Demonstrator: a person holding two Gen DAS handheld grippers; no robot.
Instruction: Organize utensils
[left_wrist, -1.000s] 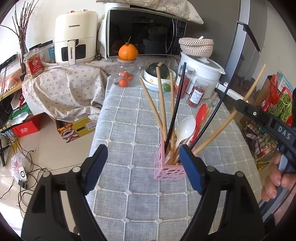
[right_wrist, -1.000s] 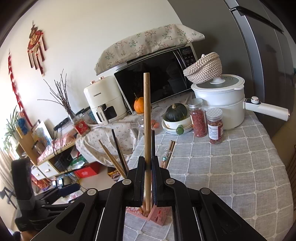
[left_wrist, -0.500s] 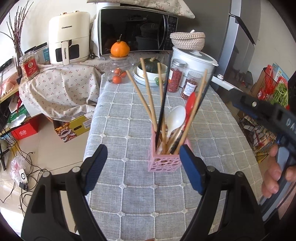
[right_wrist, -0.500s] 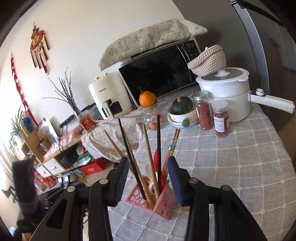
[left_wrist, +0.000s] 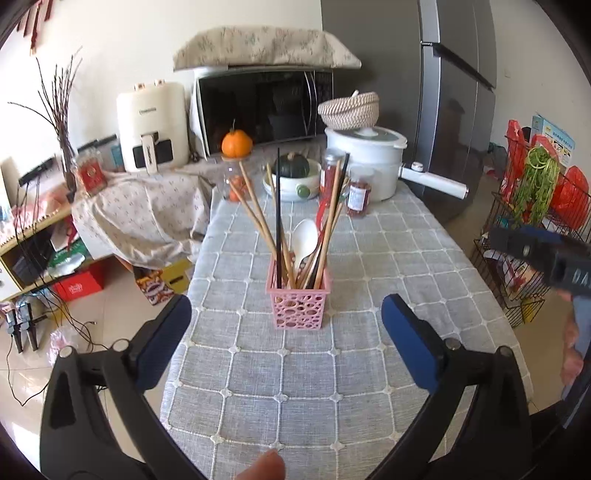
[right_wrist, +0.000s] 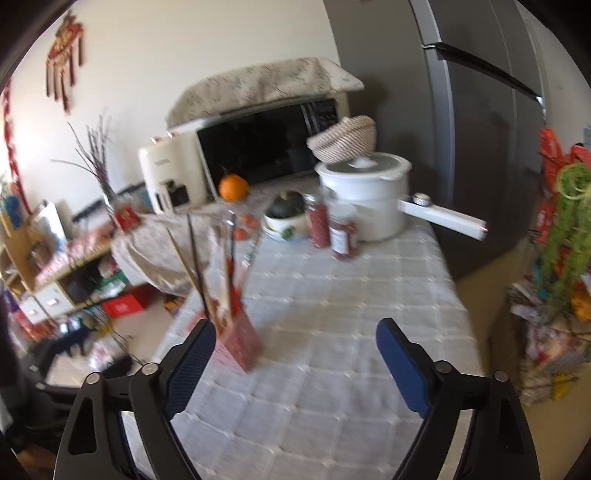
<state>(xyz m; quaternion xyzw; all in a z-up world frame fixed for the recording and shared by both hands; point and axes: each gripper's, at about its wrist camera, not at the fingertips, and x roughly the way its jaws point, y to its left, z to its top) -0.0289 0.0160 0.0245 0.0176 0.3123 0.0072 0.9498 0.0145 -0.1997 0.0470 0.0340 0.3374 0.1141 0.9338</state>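
On the grey checked tablecloth (left_wrist: 369, 266), pink perforated holder (left_wrist: 298, 305) stands upright, mid-table, nothing else touching it. Sticking out of the holder: wooden chopsticks (left_wrist: 254, 206) fanned left, black chopsticks (left_wrist: 278, 206) near vertical, white spoon (left_wrist: 305, 240), something red behind the spoon, can't tell what.

Left gripper (left_wrist: 286, 325) sits on the near side of the holder, jaws spread wide, nothing between the blue pads (left_wrist: 410, 341); holder lines up with the gap but is clear of both pads. Right gripper (right_wrist: 295, 360) also spread wide and empty; in its blurred view the holder (right_wrist: 238, 343) is just beside the left pad (right_wrist: 190, 363), contact unclear.

Behind the holder, far end of table: two red spice jars (left_wrist: 357, 195), bowl with a dark green squash (left_wrist: 291, 175), white pot (left_wrist: 364, 162) with woven basket on its lid, clear jar topped by an orange (left_wrist: 236, 142). Further back: microwave (left_wrist: 264, 107), white air fryer (left_wrist: 151, 127). Wire rack (left_wrist: 532, 229) right of the table. Path from either gripper to the holder is unobstructed.
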